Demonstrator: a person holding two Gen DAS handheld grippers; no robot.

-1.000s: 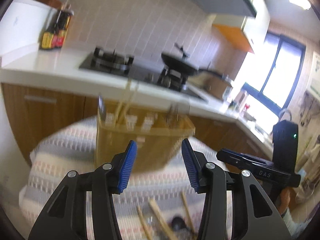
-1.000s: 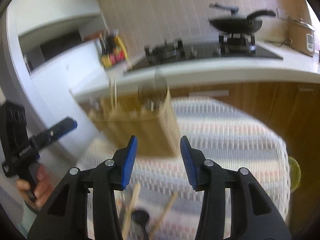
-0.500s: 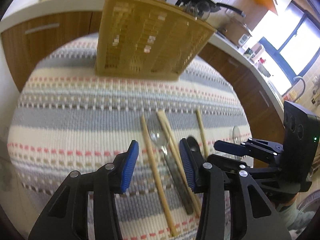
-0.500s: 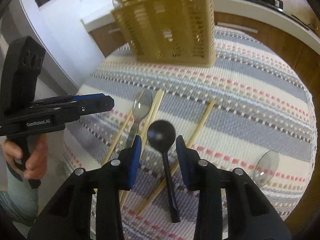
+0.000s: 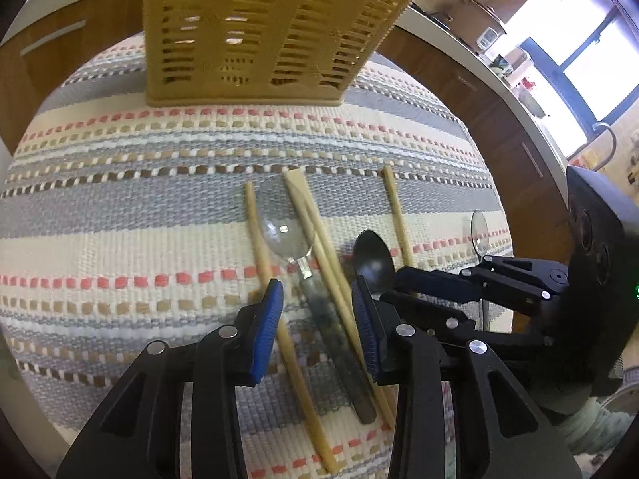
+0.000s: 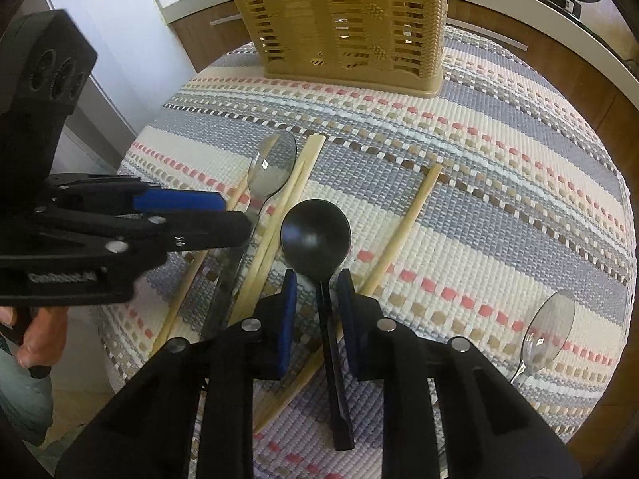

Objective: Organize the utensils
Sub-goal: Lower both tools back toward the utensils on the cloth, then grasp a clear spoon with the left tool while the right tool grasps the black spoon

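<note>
A tan slotted utensil basket (image 5: pixel 255 36) stands at the far side of a striped mat (image 5: pixel 120 239); it also shows in the right wrist view (image 6: pixel 351 20). Several wooden chopsticks (image 5: pixel 319 247), a metal spoon (image 5: pixel 283 227) and a black spoon (image 6: pixel 315 235) lie on the mat. My left gripper (image 5: pixel 317 299) is open, low over the metal spoon's handle and chopsticks. My right gripper (image 6: pixel 317 291) is open, its jaws on either side of the black spoon's handle, narrowly apart. A second clear spoon (image 6: pixel 551 327) lies at the right.
The mat covers a small round table (image 6: pixel 615 207). Wooden kitchen cabinets (image 5: pixel 499 119) and a white counter (image 5: pixel 459 36) run behind it. A white appliance (image 6: pixel 131 40) stands at the left in the right wrist view.
Both grippers have dropped from facing the kitchen to just above the mat. The right jaws have narrowed around the black spoon's handle; the left came down over the metal spoon and chopsticks.
</note>
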